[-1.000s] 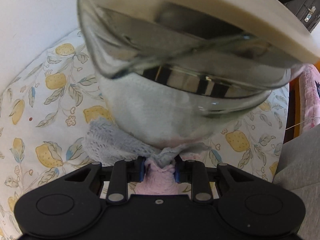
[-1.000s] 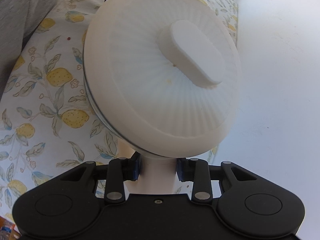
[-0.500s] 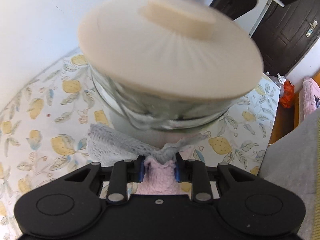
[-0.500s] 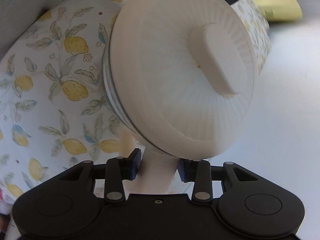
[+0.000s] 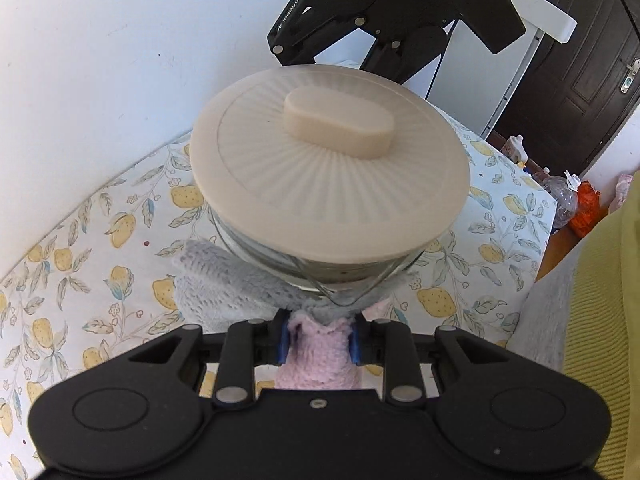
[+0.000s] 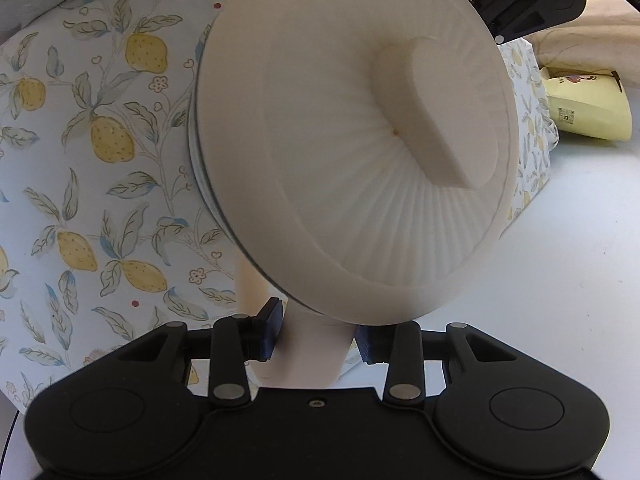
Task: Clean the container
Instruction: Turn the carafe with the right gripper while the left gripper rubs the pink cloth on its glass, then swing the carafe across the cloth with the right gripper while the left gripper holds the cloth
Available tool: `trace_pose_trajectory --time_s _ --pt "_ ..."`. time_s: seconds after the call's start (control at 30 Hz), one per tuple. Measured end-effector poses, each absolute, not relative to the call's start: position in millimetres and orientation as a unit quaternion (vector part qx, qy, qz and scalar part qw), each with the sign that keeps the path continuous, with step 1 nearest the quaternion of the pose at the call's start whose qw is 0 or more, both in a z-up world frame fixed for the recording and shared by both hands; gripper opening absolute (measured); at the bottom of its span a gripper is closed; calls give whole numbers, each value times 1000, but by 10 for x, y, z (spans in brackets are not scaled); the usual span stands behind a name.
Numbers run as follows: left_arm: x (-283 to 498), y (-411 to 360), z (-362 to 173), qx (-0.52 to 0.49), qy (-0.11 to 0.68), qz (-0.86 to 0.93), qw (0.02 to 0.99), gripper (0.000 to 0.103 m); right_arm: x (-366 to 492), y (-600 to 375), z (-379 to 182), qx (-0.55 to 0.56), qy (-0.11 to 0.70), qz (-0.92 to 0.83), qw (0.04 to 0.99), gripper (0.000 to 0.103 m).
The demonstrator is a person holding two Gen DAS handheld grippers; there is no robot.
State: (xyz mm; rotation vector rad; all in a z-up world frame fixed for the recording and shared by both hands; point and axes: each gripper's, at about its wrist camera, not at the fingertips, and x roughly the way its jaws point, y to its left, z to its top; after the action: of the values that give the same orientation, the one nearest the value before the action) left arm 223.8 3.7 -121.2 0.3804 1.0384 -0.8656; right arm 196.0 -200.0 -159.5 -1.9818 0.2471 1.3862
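A glass container (image 5: 320, 276) with a cream ribbed lid (image 5: 328, 176) hangs above the lemon-print tablecloth (image 5: 120, 240). My right gripper (image 6: 318, 334) is shut on the container's cream handle (image 6: 312, 354), and the lid (image 6: 360, 140) fills its view. My left gripper (image 5: 319, 334) is shut on a pink and grey knitted cloth (image 5: 316, 352). The cloth's grey part (image 5: 224, 280) lies against the glass underside. The right gripper's black body (image 5: 384, 12) shows beyond the lid in the left wrist view.
A white wall (image 5: 100, 60) stands behind the table. A dark door (image 5: 580, 60) and plastic bottles (image 5: 560, 196) are at the far right. A grey and yellow cushion (image 5: 580, 320) borders the table's right side. A yellow bag (image 6: 584, 108) lies past the table's end.
The container has dropped and tipped in the left wrist view, from glass underside overhead to lid top facing me. The cloth stays pressed at its lower side. Both grips are unchanged.
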Motion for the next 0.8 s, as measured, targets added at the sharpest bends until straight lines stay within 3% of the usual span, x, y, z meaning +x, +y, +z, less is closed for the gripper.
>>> trace_pose_trajectory --time_s 0.3,0.47,0.8 --pt "2252 46 -1302 160 483 -400 762 26 1862 -2183 -1217 -754 110 508 401 45" --pt "2251 79 -1328 145 485 -399 764 26 1955 -2215 -991 -700 173 465 514 53" --pt "2247 -51 -1315 147 518 -360 762 26 2751 -2137 -612 -305 438 257 805 60"
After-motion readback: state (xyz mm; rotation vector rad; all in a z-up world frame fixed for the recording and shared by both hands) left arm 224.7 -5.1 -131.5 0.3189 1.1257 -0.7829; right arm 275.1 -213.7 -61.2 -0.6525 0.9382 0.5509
